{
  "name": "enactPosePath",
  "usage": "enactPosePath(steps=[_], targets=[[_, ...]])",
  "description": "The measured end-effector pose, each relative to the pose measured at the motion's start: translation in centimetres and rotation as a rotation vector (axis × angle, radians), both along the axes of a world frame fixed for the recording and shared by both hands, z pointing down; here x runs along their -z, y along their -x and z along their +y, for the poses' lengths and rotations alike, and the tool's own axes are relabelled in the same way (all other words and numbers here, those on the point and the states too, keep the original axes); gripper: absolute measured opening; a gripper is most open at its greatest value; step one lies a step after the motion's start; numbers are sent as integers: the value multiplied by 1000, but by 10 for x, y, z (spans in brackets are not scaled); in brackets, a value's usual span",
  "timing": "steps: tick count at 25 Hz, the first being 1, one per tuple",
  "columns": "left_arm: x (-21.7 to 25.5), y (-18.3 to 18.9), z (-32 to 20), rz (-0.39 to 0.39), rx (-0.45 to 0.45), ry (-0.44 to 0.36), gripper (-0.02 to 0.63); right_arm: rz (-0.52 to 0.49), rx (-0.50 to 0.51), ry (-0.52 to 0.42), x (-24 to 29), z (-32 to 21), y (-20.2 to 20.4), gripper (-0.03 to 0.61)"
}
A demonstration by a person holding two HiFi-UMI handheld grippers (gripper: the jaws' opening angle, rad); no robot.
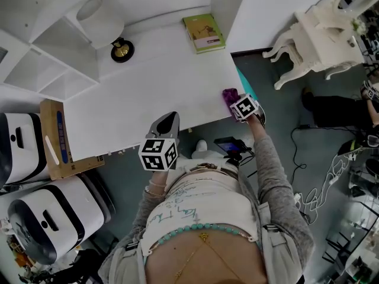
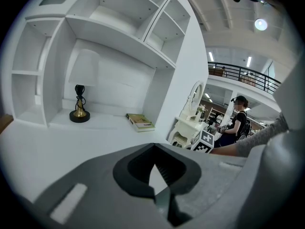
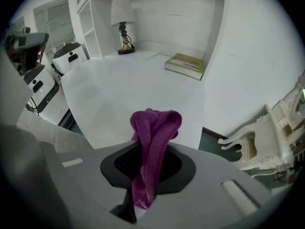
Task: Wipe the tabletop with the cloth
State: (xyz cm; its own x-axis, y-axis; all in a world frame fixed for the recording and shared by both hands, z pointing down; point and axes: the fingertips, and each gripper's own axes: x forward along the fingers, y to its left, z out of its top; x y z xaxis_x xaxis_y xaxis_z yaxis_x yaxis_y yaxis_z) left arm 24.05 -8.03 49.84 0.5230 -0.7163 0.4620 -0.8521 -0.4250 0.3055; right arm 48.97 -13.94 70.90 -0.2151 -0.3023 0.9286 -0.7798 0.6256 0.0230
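My right gripper (image 1: pixel 235 101) is shut on a purple cloth (image 3: pixel 153 144), which bunches up out of the jaws. In the head view the cloth (image 1: pixel 230 94) sits at the near right corner of the white tabletop (image 1: pixel 154 81). My left gripper (image 1: pixel 167 123) hovers at the tabletop's near edge, left of the right one. Its jaws are shut with nothing between them, as the left gripper view (image 2: pixel 159 187) shows.
A green book (image 1: pixel 204 32) lies at the far right of the tabletop and a small lamp (image 1: pixel 122 49) stands at the back. White shelves (image 1: pixel 35 58) rise at the left. A cardboard box (image 1: pixel 56 138) and white machines (image 1: pixel 41 218) stand left; an ornate white table (image 1: pixel 314 37) stands right.
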Motion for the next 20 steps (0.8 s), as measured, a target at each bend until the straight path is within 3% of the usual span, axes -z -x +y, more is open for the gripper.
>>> enactPosePath(steps=[20], targets=[[0, 2, 7, 7, 62, 1, 0, -9, -116, -64, 1, -3, -54, 84]])
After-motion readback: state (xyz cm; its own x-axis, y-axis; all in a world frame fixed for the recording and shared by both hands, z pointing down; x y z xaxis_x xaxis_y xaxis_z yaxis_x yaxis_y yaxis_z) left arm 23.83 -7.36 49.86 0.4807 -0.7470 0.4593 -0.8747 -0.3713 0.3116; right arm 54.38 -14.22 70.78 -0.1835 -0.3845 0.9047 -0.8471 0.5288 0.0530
